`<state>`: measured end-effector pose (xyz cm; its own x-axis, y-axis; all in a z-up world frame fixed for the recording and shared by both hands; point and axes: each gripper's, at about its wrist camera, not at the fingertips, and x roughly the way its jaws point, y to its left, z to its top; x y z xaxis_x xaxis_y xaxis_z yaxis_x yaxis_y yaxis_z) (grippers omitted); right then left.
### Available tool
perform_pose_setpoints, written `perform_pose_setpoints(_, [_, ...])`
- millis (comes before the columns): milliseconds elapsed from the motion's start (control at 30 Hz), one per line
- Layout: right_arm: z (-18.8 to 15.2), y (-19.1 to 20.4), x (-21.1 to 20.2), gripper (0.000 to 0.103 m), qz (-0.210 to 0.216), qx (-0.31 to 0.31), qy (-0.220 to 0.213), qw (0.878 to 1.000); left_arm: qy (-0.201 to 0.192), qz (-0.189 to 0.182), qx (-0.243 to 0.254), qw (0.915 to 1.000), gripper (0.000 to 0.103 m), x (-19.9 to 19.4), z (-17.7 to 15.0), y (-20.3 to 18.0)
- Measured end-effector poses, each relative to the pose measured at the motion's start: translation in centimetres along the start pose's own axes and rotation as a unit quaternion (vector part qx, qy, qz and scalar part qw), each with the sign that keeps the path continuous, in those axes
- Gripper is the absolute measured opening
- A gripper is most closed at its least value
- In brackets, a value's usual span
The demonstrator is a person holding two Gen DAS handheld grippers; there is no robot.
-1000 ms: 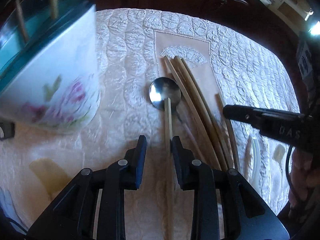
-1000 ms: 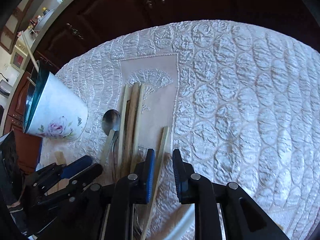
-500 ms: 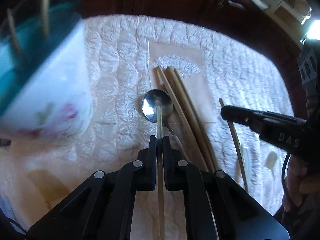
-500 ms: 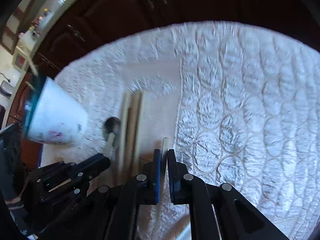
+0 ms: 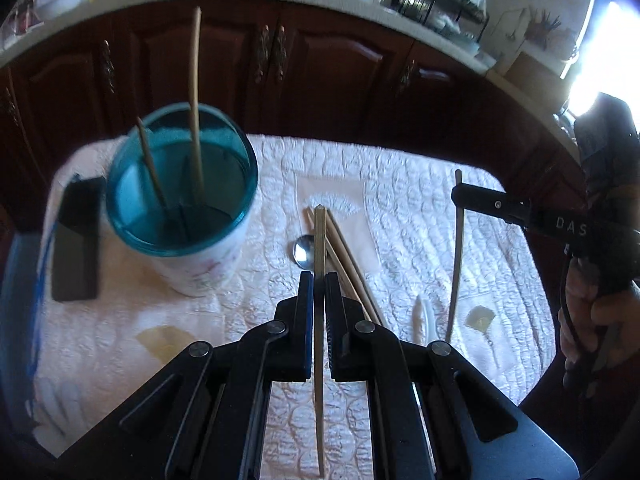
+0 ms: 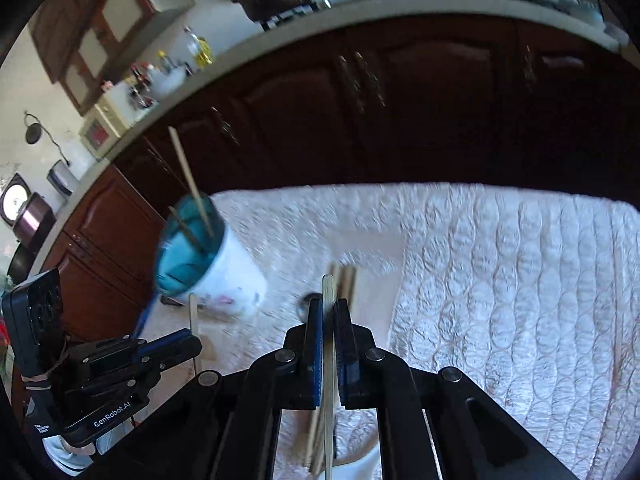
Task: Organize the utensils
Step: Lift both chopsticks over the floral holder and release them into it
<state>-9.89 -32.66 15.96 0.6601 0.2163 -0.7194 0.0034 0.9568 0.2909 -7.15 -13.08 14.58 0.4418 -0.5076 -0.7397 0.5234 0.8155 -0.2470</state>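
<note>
- Standing at the left of the left-wrist frame, a flat black device lies on the quilted white cloth of the tabletop, just beside the cup.
- Next comes the white flowered cup with its teal inside, upright, holding two sticks — a tall pale one rising well above the rim and a shorter darker one leaning left.
- At lower centre, the left gripper is closed on a wooden chopstick, which runs straight up the frame between the pads, its tip showing above them.
- Behind that tip lies a metal spoon on the cloth, touching a bundle of loose chopsticks that slants toward the lower right over a beige napkin.
- Right of the bundle, a white plastic utensil lies near the frame's lower middle.
- Toward the right edge, the right gripper is clamped on another chopstick, which hangs nearly vertical with its lower end near the cloth; a hand grips the handle.
- In the blurred right-wrist frame, that gripper pinches its chopstick at centre — the cup sits to the left, and the left gripper shows at lower left with its stick.
</note>
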Motion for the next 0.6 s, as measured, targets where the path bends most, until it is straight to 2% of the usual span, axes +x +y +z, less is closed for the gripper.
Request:
perform_pose_setpoints(267, [1.1,3.7,-3.4,0.005,0.012,-0.041,-0.033,0.999,-0.037,0.003,0.001,0.9993,0.004,-3.5,0.6,0.1])
perform_pose_setpoints(600, [2.6,5.9,-5.4,0.005,0.02,-0.063,-0.06,0.996,-0.062,0.007,-0.001,0.9981,0.004,-5.9,1.4,0.4])
